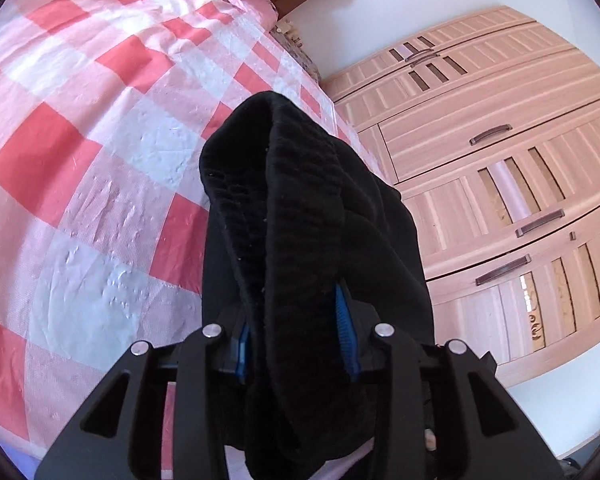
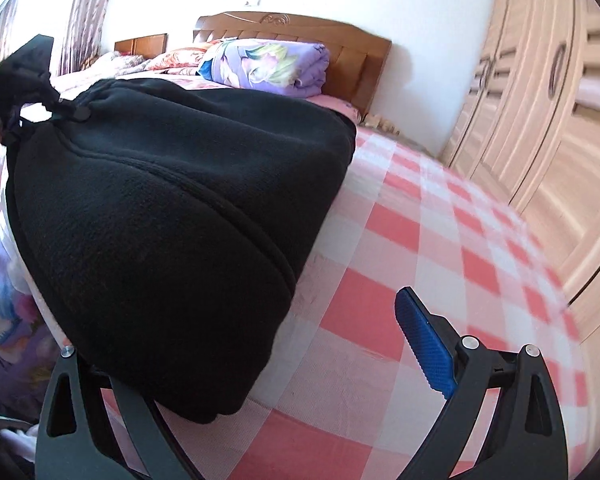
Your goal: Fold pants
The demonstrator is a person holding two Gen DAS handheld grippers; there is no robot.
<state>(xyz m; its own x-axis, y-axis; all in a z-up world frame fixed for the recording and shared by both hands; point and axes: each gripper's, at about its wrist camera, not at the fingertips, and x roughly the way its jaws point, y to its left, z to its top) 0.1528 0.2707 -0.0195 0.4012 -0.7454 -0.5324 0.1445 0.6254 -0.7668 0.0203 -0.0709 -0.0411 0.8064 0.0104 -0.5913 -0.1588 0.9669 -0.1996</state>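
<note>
Two blue pads of left tool (image 1: pixel 298 336) pinch black pants (image 1: pixel 300 208), ribbed waistband bunched between them, above checked bed (image 1: pixel 80 120); wardrobe (image 1: pixel 500 160) right. Right wrist view: right tool (image 2: pixel 260 364) spread wide, gripping nothing, right pad (image 2: pixel 424 348) bare, left finger hidden behind pants (image 2: pixel 172 208) bulging over bed (image 2: pixel 420 240); folded purple blanket (image 2: pixel 268 62) far.

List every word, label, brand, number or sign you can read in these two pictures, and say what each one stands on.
None can be read.
The black pants, the checked bedsheet and the wardrobe carry no legible writing.
The folded purple quilt shows a printed picture, no words.
A dark ornamental mark behind a wardrobe slat is too small to tell.
</note>
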